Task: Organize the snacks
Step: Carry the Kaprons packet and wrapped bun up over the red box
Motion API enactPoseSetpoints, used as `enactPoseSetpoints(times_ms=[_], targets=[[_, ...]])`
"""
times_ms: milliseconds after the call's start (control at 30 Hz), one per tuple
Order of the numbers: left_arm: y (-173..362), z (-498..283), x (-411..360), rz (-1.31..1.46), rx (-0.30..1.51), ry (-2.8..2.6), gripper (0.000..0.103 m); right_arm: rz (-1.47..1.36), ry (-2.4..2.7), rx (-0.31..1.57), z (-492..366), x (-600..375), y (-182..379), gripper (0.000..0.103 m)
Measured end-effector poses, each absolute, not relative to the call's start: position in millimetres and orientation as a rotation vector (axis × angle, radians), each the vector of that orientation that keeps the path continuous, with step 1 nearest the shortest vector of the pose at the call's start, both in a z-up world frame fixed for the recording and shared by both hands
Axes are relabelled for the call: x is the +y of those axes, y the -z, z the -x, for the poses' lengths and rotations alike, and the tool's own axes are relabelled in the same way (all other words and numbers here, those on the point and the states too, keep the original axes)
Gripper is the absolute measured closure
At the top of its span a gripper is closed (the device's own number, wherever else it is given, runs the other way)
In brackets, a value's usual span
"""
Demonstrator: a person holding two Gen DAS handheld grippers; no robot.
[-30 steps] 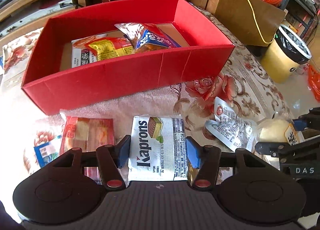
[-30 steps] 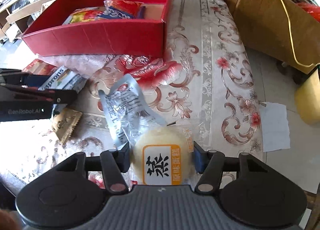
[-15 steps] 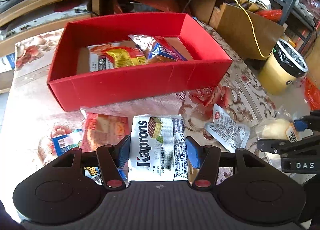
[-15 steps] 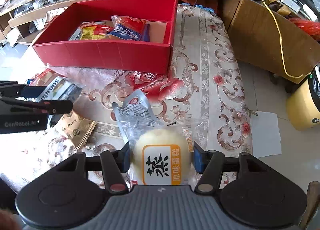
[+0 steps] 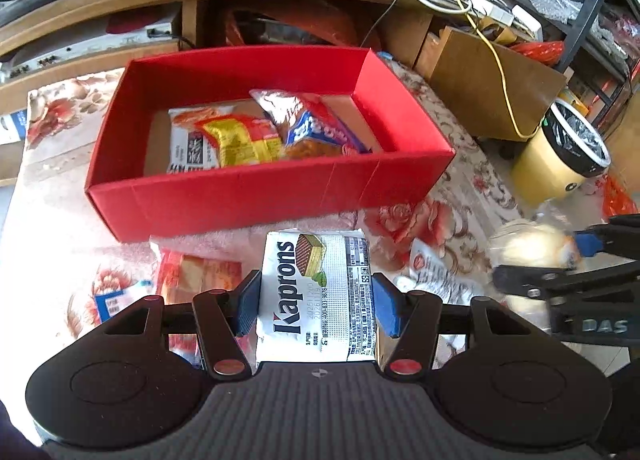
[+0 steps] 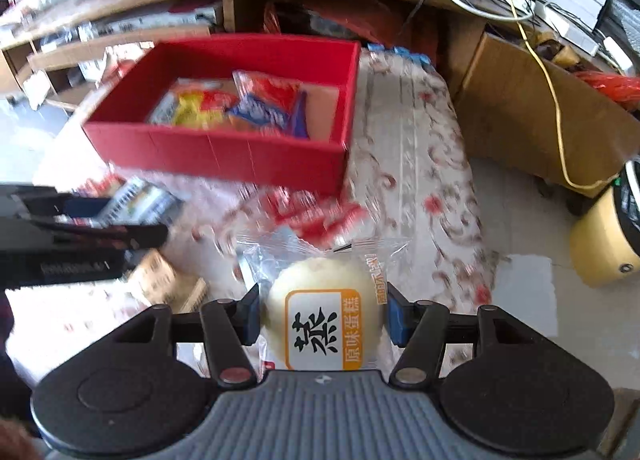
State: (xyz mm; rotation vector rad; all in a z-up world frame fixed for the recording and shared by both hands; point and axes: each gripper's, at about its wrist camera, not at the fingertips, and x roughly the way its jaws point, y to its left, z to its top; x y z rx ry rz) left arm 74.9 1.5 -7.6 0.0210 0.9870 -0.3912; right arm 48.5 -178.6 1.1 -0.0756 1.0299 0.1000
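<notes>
My left gripper point(image 5: 316, 306) is shut on a white Kaprons wafer pack point(image 5: 316, 292), held above the table in front of the red box point(image 5: 272, 192). My right gripper point(image 6: 322, 318) is shut on a wrapped pale steamed cake point(image 6: 322, 320), also held up; the cake also shows in the left wrist view point(image 5: 532, 242). The red box point(image 6: 224, 152) holds a yellow-red snack pack point(image 5: 236, 140), a blue-red bag point(image 5: 316, 124) and a white pack point(image 5: 188, 148). The right wrist view is motion-blurred.
On the floral tablecloth lie an orange-red pack point(image 5: 200, 276), a blue-white packet point(image 5: 116, 296), a silver packet point(image 5: 432, 272) and a gold packet point(image 6: 160, 280). A yellow bin point(image 5: 560, 156) and a cardboard box point(image 5: 488, 92) stand on the floor at the right.
Both grippers have risen and pulled back from the table with their snacks; the box looks smaller and farther. The right wrist view is now blurred.
</notes>
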Motion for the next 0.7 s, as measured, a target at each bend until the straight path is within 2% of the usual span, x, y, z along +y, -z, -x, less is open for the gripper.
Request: enactPoseSetpoints(times_ms=[700], targets=[[-22.3,-130.0,5.8,0.085,0.913,0.344,0.039,-0.022,-0.195,0.926,-126.1,-168.4,-14.4,0.048]])
